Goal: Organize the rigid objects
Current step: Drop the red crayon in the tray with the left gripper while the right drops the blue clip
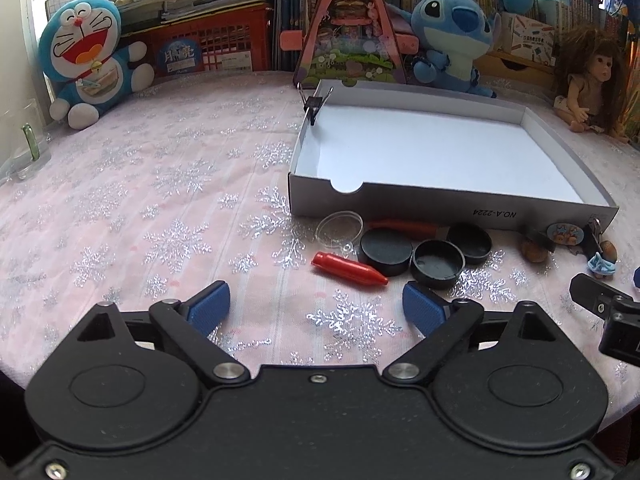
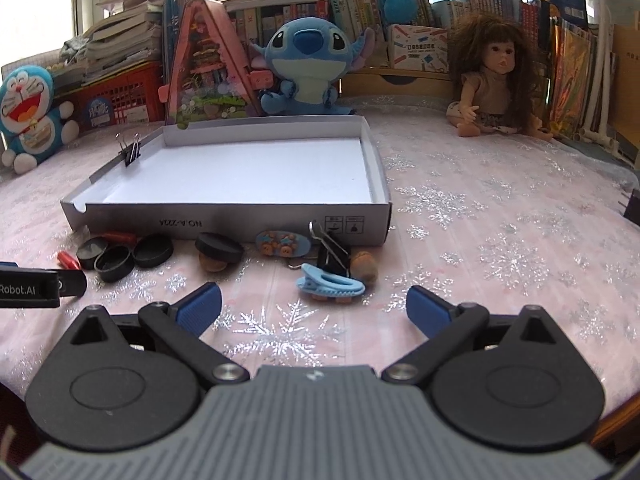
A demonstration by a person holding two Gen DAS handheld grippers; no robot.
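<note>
A shallow white cardboard box (image 1: 440,196) (image 2: 228,220) lies open on the table, a black binder clip (image 1: 314,106) (image 2: 130,154) clamped on its left wall. In front of it lie a red crayon (image 1: 348,270), three black round caps (image 1: 386,250) (image 2: 114,264), a clear lid (image 1: 339,227), a blue hair clip (image 2: 330,285), a second binder clip (image 2: 334,256) and a nut (image 2: 364,266). My left gripper (image 1: 316,308) is open just short of the red crayon, nothing between its blue pads. My right gripper (image 2: 314,306) is open just short of the blue hair clip.
Plush toys (image 1: 86,60) (image 2: 308,68), a pink triangular case (image 1: 352,28), a doll (image 2: 494,80), red baskets and bookshelves line the back. A glass (image 1: 24,148) stands at the far left. The snowflake tablecloth (image 2: 500,240) stretches right of the box.
</note>
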